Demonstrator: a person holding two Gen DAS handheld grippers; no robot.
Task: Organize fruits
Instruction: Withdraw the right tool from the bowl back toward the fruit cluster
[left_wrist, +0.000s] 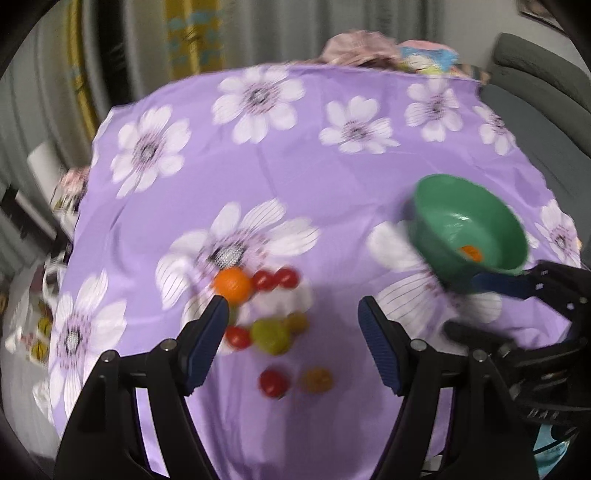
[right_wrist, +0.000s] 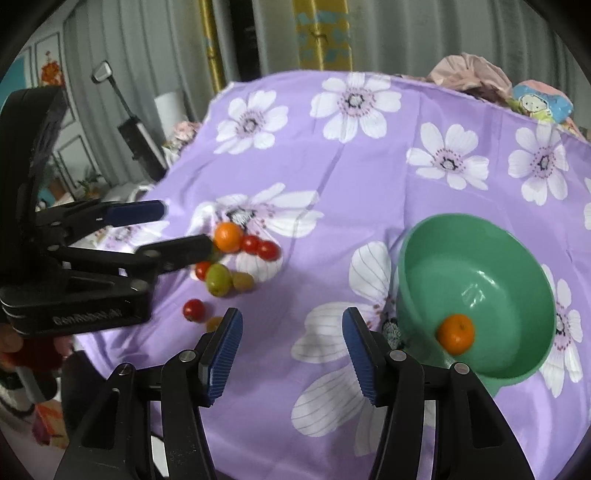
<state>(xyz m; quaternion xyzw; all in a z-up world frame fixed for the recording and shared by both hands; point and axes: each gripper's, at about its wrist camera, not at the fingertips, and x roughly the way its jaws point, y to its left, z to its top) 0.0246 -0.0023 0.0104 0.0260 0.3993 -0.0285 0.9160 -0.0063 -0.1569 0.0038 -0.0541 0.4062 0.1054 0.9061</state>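
A loose cluster of small fruits lies on the purple flowered cloth (left_wrist: 314, 177): an orange (left_wrist: 233, 284), several red tomatoes (left_wrist: 273, 382), a green fruit (left_wrist: 271, 334) and yellowish ones (left_wrist: 317, 380). My left gripper (left_wrist: 291, 306) hangs open just above this cluster with nothing between its fingers. Its left fingertip is close to the orange (right_wrist: 228, 236). To the right stands a green bowl (right_wrist: 480, 258) holding one orange (right_wrist: 456, 333). My right gripper (right_wrist: 291, 321) is open and empty over bare cloth, between the fruits and the bowl (left_wrist: 461, 206). The left gripper (right_wrist: 186, 226) also shows from the side.
Crumpled clothes and a cartoon-printed bundle (right_wrist: 543, 103) lie at the table's far edge. Curtains (right_wrist: 147, 55) hang behind, and a grey chair (left_wrist: 535, 92) stands at the far right. A lamp and clutter (right_wrist: 144, 140) sit beyond the left edge.
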